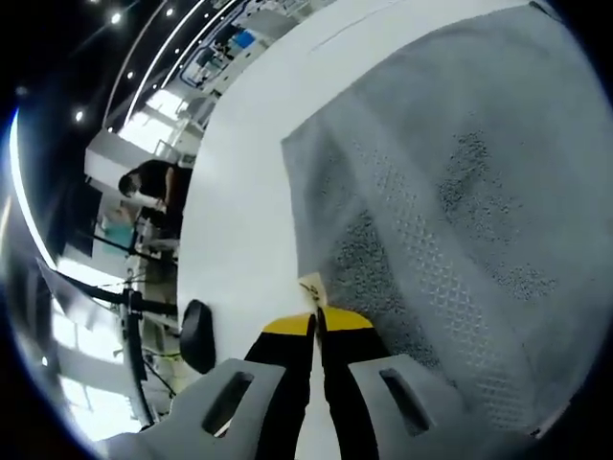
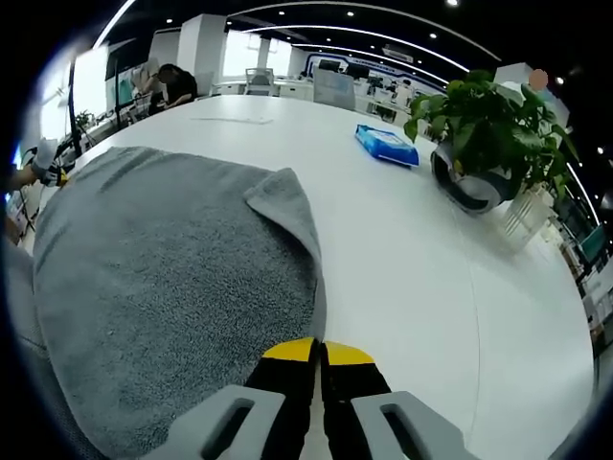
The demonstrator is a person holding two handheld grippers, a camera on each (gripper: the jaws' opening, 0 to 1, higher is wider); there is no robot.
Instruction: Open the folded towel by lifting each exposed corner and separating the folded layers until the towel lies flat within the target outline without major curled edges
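Note:
A grey towel (image 1: 460,192) lies spread on the white table (image 1: 239,192). It has a patterned band and a small yellowish label (image 1: 311,287) at its near corner. My left gripper (image 1: 317,324) is shut, its yellow tips pinching that corner at the label. In the right gripper view the towel (image 2: 163,287) covers the left half, with one corner flap (image 2: 283,196) folded back onto it. My right gripper (image 2: 319,351) is shut on the towel's near edge where it runs down to the tips. The left gripper (image 2: 46,168) shows small at the towel's far left corner.
A potted plant (image 2: 479,144) and a blue packet (image 2: 386,144) stand on the table (image 2: 412,278) to the right of the towel. A person (image 2: 177,84) sits at the far end. A black round object (image 1: 196,335) sits by the table's edge.

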